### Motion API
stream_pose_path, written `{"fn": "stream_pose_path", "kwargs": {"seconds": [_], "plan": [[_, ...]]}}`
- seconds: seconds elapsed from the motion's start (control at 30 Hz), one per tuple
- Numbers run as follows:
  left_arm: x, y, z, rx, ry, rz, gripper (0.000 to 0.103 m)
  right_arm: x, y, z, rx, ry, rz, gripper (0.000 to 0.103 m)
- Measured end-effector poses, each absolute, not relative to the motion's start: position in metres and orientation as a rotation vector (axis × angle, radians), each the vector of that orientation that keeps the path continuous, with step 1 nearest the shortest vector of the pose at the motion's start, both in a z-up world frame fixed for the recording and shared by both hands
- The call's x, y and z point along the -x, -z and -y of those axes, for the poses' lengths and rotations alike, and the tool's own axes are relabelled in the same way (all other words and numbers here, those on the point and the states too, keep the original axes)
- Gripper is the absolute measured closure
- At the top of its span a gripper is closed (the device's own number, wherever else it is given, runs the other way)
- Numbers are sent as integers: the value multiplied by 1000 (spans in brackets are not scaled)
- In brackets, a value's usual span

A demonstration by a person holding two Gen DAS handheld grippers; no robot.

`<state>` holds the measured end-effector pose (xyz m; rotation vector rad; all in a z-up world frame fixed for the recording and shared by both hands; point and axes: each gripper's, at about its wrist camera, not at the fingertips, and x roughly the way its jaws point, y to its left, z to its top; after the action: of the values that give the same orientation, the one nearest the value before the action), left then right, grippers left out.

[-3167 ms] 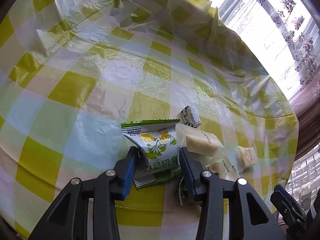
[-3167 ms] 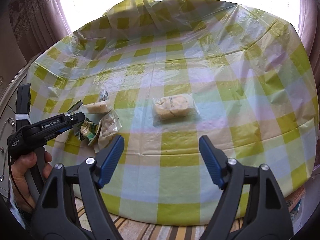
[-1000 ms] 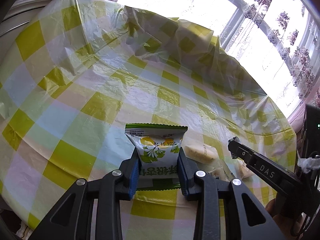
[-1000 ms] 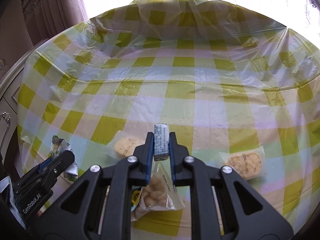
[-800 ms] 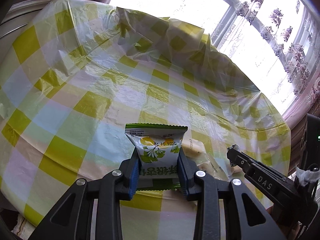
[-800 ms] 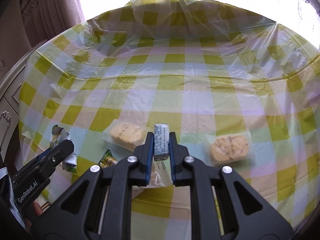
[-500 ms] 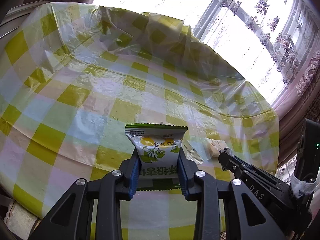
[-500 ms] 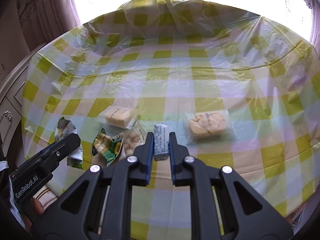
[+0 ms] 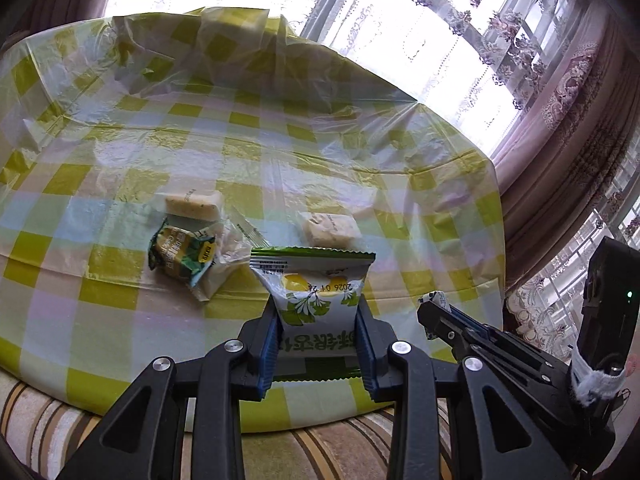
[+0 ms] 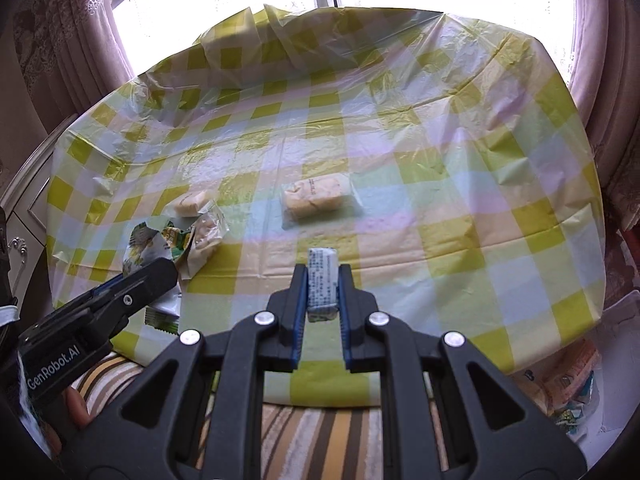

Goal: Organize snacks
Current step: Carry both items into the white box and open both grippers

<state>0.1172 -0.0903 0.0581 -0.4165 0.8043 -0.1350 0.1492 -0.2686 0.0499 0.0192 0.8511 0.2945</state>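
**Two snacks carried clear of the pile**

A bench draped in a yellow-and-white checked plastic cloth was seen before bright curtained windows, with a striped cover visible below its near edge. The left hand-held gripper was pinched on a white-and-green snack packet, held upright above the near edge of the bench. The right hand-held gripper was pressed together on a small wrapped bar, likewise held above the near part of the bench.

On the cloth, a loose cluster was left: a dark green packet, touching or overlapping a clear bag of pale pieces, with a clear-wrapped pale cake just behind them. A second clear-wrapped cake was seen lying alone, apart from the cluster.

The step in hand was judged to be transport: each item had been picked and was yet to be set down. The next move would call for a destination to be chosen for each, and for the jaws to be eased apart only once the item rested on the surface, so that the light packet would not tip or slide.

No tray, box or basket was shown on the bench, so nothing could be recorded as contained. A crumpled bag was glimpsed below the right edge of the bench, its contents not discernible.
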Motion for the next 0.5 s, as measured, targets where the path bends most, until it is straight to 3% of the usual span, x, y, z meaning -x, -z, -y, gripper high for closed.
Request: {"fn": "stream_pose_path", "kwargs": {"seconds": [0.5], "plan": [[-105, -64, 213, 256, 421, -917, 68, -100, -47, 393, -32, -137, -887, 86]]}}
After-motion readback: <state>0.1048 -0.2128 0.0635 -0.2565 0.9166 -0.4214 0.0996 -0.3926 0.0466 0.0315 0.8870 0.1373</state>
